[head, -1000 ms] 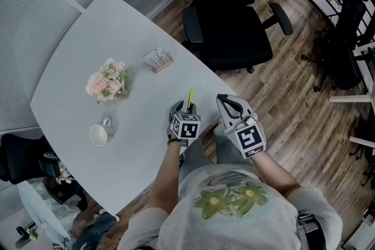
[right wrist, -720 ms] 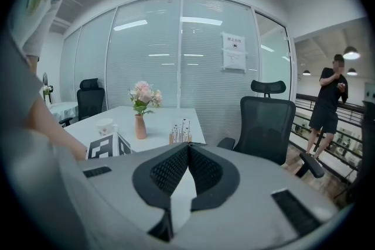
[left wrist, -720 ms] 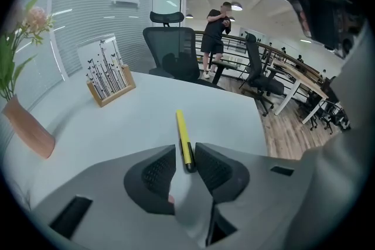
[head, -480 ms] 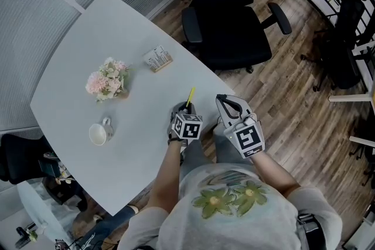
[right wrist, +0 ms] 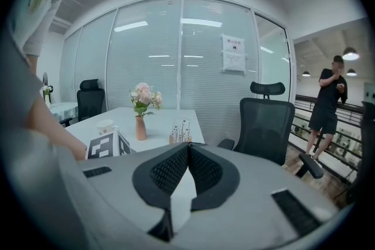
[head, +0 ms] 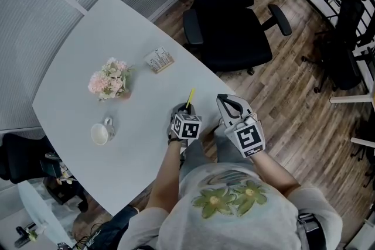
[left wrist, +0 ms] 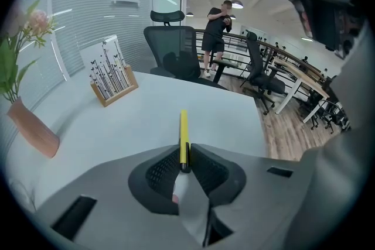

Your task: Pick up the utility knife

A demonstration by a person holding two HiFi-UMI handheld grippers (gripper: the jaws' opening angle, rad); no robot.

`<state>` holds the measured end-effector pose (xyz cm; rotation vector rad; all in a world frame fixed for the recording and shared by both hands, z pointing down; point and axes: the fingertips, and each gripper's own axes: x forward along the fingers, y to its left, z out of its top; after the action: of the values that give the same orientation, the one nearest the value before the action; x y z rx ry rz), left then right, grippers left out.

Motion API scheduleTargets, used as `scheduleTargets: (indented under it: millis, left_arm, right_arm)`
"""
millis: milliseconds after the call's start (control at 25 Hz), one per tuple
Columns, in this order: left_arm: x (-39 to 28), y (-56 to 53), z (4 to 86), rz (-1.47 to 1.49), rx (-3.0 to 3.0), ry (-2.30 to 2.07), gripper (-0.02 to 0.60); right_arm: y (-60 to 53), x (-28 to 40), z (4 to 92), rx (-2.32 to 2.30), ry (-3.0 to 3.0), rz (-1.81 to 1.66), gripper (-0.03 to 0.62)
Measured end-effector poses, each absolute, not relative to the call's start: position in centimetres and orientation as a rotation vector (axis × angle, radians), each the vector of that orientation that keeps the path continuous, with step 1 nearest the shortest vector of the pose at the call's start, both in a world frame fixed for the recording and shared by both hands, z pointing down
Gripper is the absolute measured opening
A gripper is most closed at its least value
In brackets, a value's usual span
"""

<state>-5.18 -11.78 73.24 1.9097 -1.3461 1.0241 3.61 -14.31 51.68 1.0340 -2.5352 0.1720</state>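
left gripper [left wrist: 184, 165]: fingers just closed, pinching yellow utility knife [left wrist: 183, 133] over bench [left wrist: 111, 126] | right gripper [right wrist: 187, 147]: fingers pressed together

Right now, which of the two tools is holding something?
The left tool: its jaws have just closed on the yellow utility knife. The right tool is shut, empty.

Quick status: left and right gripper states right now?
Left gripper: jaws have just been closing, now shut on the yellow utility knife.
Right gripper: shut, nothing between its jaws.
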Motion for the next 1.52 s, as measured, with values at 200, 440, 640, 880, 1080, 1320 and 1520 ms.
scheduleTargets:
  millis: [200, 440, 640, 880, 1080, 1320, 1520]
  left_arm:
    - [-5.5, -11.8, 72.6, 1.019, 1.914, -1.353, 0.058]
    - [-6.0, -12.2, 71.2, 1.008, 1.923, -1.371, 0.058]
    - [-6.2, -12.6, 70.0, 0.995, 1.938, -1.393, 0.058]
    - [-6.0, -12.5, 68.1, 0.96, 1.962, -1.417, 0.057]
    - [-5.9, -12.7, 66.1, 0.912, 1.978, -1.443, 0.057]
    - [-6.0, -13.0, 64.0, 0.864, 1.989, -1.477, 0.057]
    - [-6.2, -12.9, 62.6, 0.846, 1.997, -1.495, 0.055]
  right_arm:
    - [-14.1, 3.5, 51.3, 1.029, -2.547, 0.16, 0.005]
    - [-14.0, 3.2, 50.6, 1.015, -2.56, 0.144, 0.005]
    - [-14.1, 3.1, 49.9, 1.011, -2.573, 0.129, 0.005]
    - [-13.8, 3.0, 49.1, 0.999, -2.589, 0.103, 0.005]
    - [-13.7, 3.0, 48.8, 0.999, -2.599, 0.096, 0.005]
    - [-13.7, 2.9, 48.5, 0.991, -2.61, 0.089, 0.005]
    - [-13.6, 2.7, 48.3, 0.982, -2.62, 0.086, 0.005]
